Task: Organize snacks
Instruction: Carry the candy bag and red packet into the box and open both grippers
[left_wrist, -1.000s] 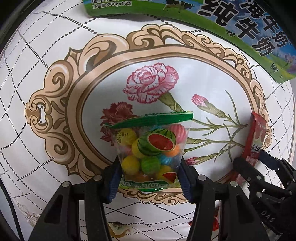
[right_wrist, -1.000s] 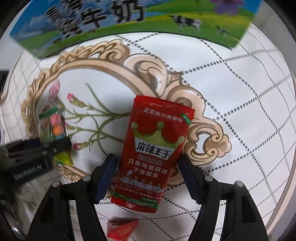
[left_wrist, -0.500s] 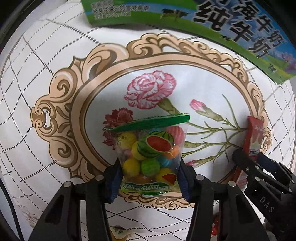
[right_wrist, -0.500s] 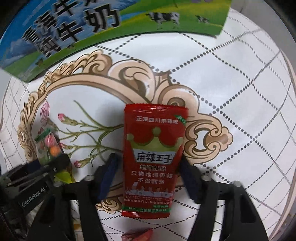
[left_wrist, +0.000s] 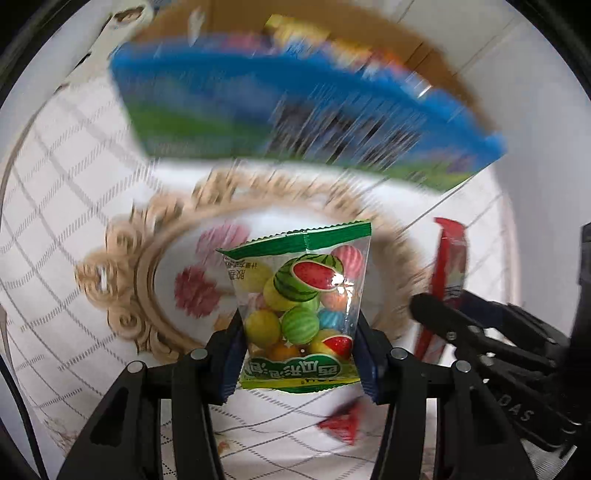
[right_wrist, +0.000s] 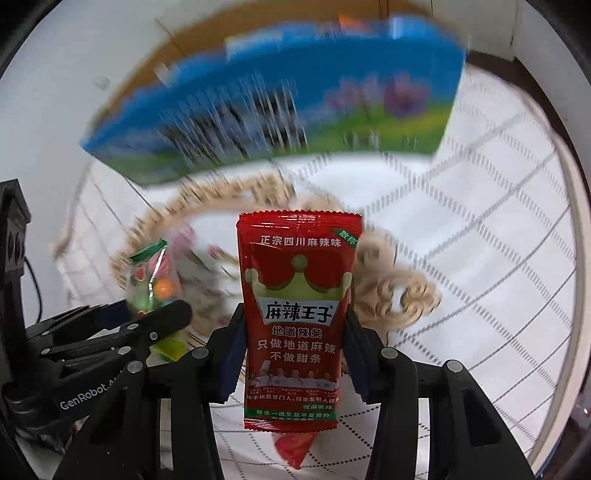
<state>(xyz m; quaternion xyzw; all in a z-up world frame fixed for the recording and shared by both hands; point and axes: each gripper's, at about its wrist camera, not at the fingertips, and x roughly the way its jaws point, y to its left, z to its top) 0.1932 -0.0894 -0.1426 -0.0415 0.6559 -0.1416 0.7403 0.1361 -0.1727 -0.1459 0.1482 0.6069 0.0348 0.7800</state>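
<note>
Nearest, L gripper (left_wrist: 299, 354): fingers pinching the candy bag (left_wrist: 301, 314) low on both side edges, so the clear pouch stands upright w/ its green seal on top and the watermelon gumballs settle at the bottom. It looks lifted off the tabletop (left_wrist: 62, 206), not resting on it.

R gripper (right_wrist: 293, 350): same idea, fingers squeezing the red spicy-strip packet (right_wrist: 297, 314) at mid-height from both sides, label facing the cam, top seal up. Edge grip prob. keeps the flat pouches from folding and leaves the lower end free to drop in first.

Both held side by side, near each other; each shows in the other's view.

Under them a small red wrapper (left_wrist: 341, 424) lies on the patterned cloth, not yet collected.

Further back: blue-green milk carton box (right_wrist: 280, 92), blurred. Behind it a brown cardboard box (left_wrist: 369, 40) w/ colourful packets inside, likely the destination. Can't tell exact contents.
</note>
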